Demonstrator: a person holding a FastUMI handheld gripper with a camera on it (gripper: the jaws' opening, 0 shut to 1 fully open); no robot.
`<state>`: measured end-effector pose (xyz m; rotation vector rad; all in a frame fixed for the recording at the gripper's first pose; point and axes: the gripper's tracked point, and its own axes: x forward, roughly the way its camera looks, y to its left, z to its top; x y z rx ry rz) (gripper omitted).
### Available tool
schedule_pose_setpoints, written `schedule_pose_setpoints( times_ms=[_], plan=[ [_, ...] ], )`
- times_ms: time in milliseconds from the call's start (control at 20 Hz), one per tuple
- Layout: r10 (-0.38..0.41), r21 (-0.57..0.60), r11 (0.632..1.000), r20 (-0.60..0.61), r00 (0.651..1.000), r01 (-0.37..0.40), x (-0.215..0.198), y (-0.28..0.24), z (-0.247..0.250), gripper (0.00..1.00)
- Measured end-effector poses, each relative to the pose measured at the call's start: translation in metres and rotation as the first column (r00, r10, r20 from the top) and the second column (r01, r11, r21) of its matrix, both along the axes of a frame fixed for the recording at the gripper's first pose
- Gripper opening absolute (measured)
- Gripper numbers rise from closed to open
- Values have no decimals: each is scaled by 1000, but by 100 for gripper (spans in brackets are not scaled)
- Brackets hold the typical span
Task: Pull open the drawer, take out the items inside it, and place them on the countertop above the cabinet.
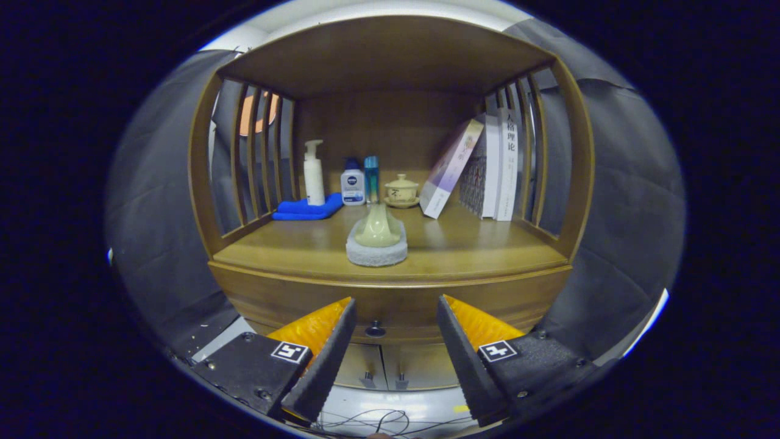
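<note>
We see our tongs (396, 323) spread apart, holding nothing, before the closed wooden drawer (390, 308). Its small dark knob (375, 330) sits between the fingers. A sponge brush (377, 238) rests on the surface (475, 250) above.

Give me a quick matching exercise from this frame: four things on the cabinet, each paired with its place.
Things:
1. scrubber
2. pump bottle
3. lidded cup
4. drawer knob

Places:
A. on the blue cloth
B. between the open fingers of the gripper
C. at the front middle of the countertop
D. on a saucer at the back, beside the leaning book

Pairs: 1-C, 2-A, 3-D, 4-B
</note>
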<state>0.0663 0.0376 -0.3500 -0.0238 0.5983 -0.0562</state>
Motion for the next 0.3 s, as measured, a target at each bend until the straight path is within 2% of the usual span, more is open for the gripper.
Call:
schedule_pose_setpoints(
  times_ms=[300],
  plan=[
    [22,6,1000,47,999,-23,-27,-15,56,87]
  ],
)
